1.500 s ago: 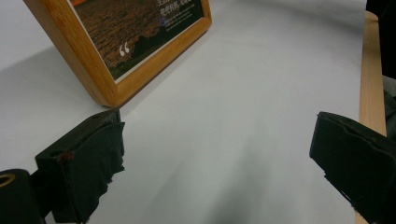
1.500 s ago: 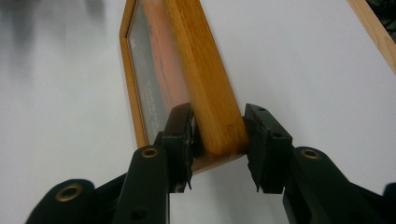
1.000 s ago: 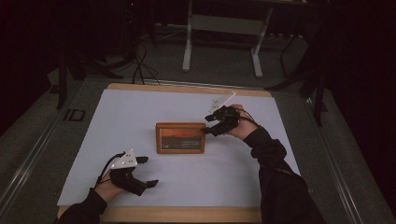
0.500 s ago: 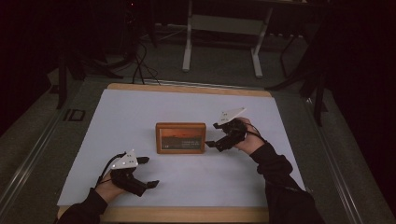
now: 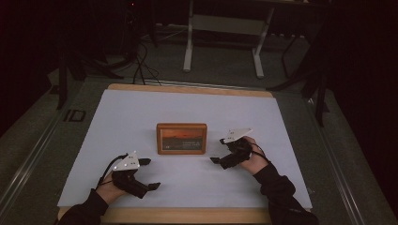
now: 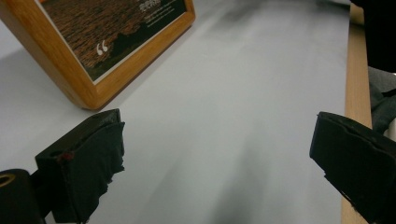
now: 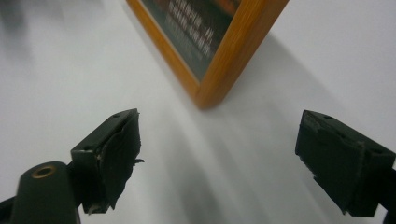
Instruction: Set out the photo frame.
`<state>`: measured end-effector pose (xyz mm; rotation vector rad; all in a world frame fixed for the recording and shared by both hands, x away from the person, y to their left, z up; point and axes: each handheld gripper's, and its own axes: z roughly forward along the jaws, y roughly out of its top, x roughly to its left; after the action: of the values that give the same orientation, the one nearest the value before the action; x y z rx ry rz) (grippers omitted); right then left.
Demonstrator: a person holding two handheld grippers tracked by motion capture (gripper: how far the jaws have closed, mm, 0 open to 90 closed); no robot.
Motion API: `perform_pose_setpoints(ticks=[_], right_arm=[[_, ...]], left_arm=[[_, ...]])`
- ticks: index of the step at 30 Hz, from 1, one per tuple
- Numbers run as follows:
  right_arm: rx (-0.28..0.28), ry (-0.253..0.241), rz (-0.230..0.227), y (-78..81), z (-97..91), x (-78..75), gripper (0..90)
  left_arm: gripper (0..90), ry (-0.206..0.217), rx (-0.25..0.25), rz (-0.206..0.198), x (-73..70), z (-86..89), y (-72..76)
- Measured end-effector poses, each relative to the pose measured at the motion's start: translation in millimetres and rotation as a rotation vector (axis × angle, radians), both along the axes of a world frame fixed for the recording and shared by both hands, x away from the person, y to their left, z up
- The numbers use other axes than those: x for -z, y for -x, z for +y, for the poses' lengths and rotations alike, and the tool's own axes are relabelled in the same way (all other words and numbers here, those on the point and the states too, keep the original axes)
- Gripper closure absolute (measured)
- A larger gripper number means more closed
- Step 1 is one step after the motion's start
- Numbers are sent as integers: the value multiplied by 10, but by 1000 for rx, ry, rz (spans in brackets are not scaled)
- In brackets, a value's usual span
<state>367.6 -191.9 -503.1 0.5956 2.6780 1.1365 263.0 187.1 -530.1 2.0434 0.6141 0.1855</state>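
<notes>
Bare mat [image 5: 141,112] around central frame [image 5: 181,138]

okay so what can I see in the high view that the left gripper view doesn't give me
High view alone: both hands at once, the left gripper and right gripper on either side of the whole wooden picture frame, plus the floor and a stand beyond the table. Left gripper view alone: a close look at its own open jaws and the white quotation mark on the picture. Shared: the frame and the white table surface.
</notes>
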Motion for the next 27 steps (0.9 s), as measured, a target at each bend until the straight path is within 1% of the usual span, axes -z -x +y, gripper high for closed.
perform_pose_setpoints(ticks=[3, 4, 5, 6, 8, 10, 11, 15, 18, 20, 21, 23, 24, 27], right_arm=[[9, -29, 1, 95, -55, 79, 137], [9, -29, 1, 95, -55, 79, 137], [14, -36, 7, 120, -67, 101, 138], [15, -39, 0, 173, -93, 140, 138], [14, -44, 5, 197, -107, 157, 138], [14, -45, -1, 246, -130, 184, 138], [14, -46, 3, 291, -154, 204, 137], [12, -51, -3, 355, -195, 214, 137], [18, -53, -1, 414, -230, 218, 137], [23, -56, -7, 456, -256, 223, 137], [27, -55, -8, 498, -280, 229, 137], [30, -58, -11, 517, -295, 233, 137], [35, -63, -4, 562, -330, 247, 137], [41, -55, -10, 599, -360, 258, 137]], left_arm=[[33, 2, 2, 0, -1, -2, 3], [33, 1, 1, 0, -1, -1, 3], [33, 1, 2, 0, -1, 0, 4], [33, 3, 2, 0, -1, 1, 6], [33, 3, 3, -2, -2, 1, 6], [33, 4, 3, -1, -3, 4, 5], [33, 3, 2, -2, -3, 4, 5], [33, 3, 4, -3, -4, 12, 8], [33, 3, 5, -2, -4, 11, 11], [33, 1, 6, -4, -2, 7, 14], [33, 3, 7, -3, -2, 9, 14], [33, 2, 5, -3, -2, 11, 14], [33, 1, 4, -5, -5, 15, 14], [33, 3, 5, -5, -8, 20, 16]])
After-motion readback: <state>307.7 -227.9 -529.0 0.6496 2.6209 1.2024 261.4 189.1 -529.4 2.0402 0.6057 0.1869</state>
